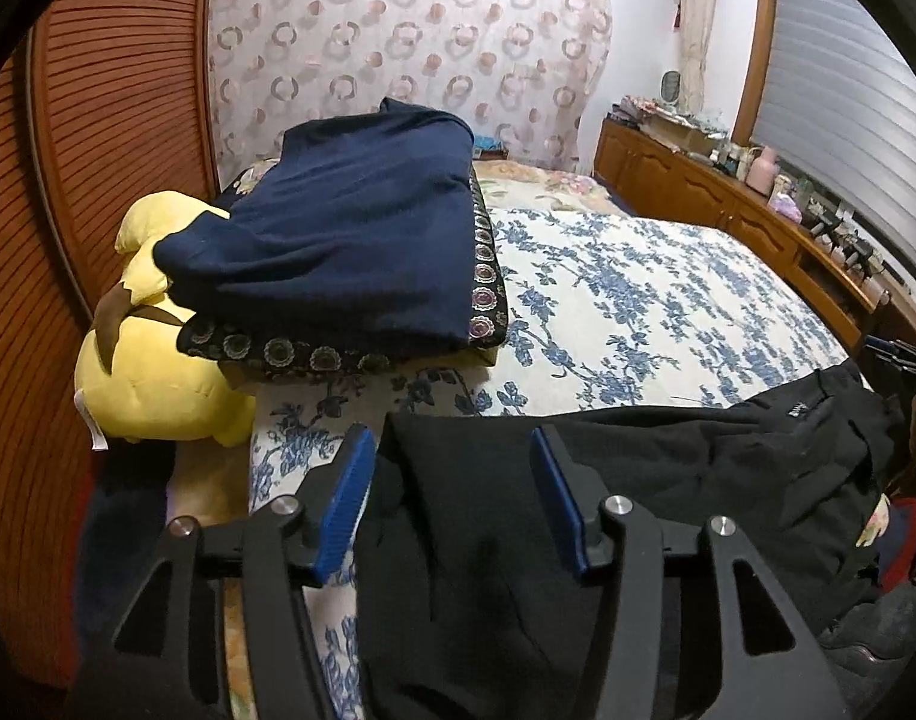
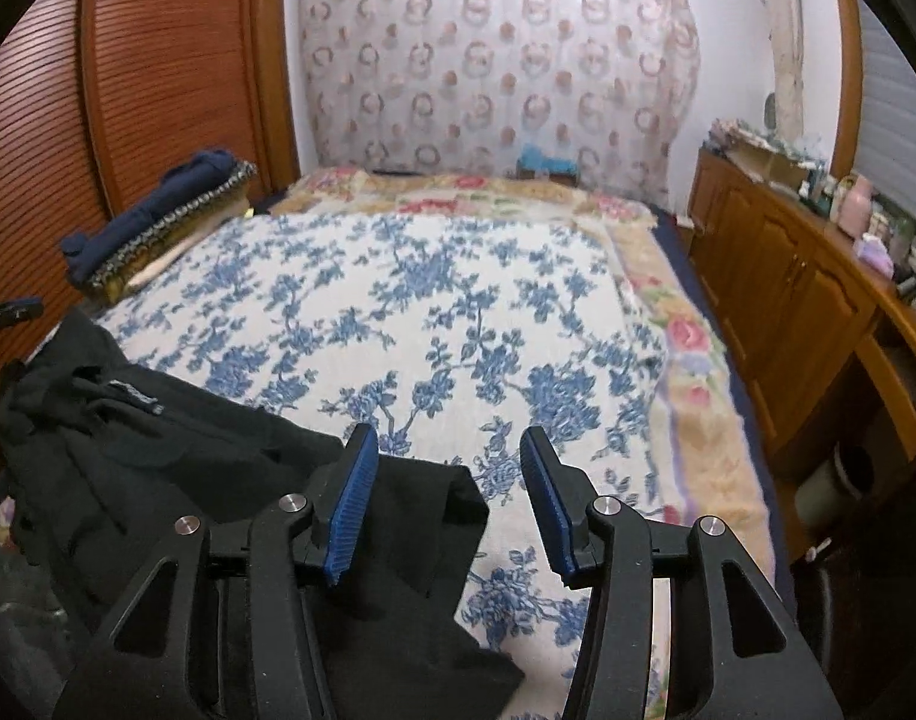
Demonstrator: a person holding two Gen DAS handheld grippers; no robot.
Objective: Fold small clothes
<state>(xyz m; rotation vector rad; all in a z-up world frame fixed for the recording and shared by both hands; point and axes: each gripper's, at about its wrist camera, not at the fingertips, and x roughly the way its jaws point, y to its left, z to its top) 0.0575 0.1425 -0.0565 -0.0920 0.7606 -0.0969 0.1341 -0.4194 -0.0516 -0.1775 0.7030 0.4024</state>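
A black garment (image 1: 638, 480) lies spread along the near edge of the bed; it also shows in the right wrist view (image 2: 218, 456). My left gripper (image 1: 452, 450) is open, its blue pads standing over the garment's left end. My right gripper (image 2: 446, 450) is open over the garment's right end, with a black leg corner (image 2: 434, 498) between the jaws. Neither gripper holds cloth. A folded navy garment (image 1: 350, 240) rests on a patterned cushion at the bed's left.
The bed has a white and blue floral cover (image 2: 434, 300). A yellow plush toy (image 1: 152, 384) lies at the left by the wooden louvred wardrobe (image 1: 98, 120). A wooden cabinet (image 2: 788, 300) with clutter runs along the right. A patterned curtain (image 2: 500, 72) hangs behind.
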